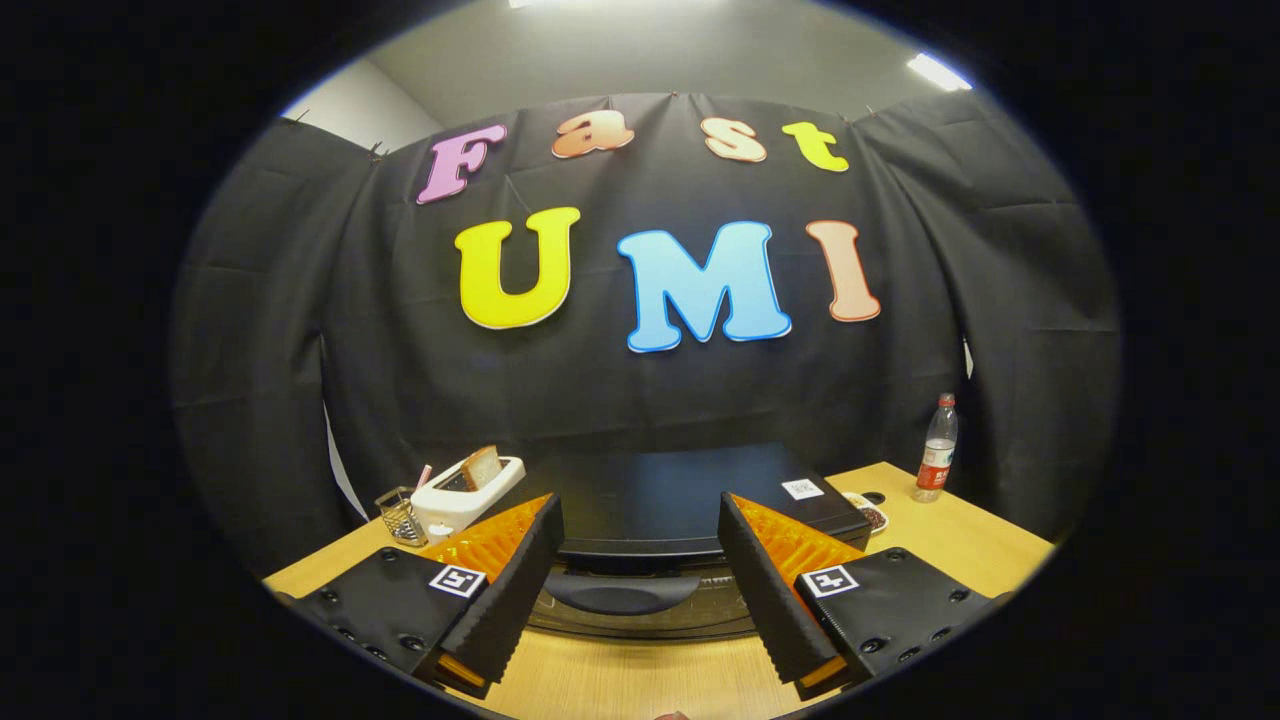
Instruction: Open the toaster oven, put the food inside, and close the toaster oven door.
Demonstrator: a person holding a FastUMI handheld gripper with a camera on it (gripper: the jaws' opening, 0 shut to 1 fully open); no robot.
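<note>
A black toaster oven (pixel 670 495) stands on the wooden table (pixel 960 540) just ahead of my fingers. Its door is closed, and the curved door handle (pixel 622 592) lies between and just below my fingertips. My gripper (pixel 640 520) is open, with one finger on each side of the oven's front and nothing held. A small plate of food (pixel 868 512) sits to the right of the oven, partly hidden behind it.
A white pop-up toaster (pixel 465 492) with a slice of bread stands left of the oven, next to a small wire basket (pixel 400 515). A plastic bottle (pixel 937 450) stands at the table's far right. Black cloth closes the booth behind.
</note>
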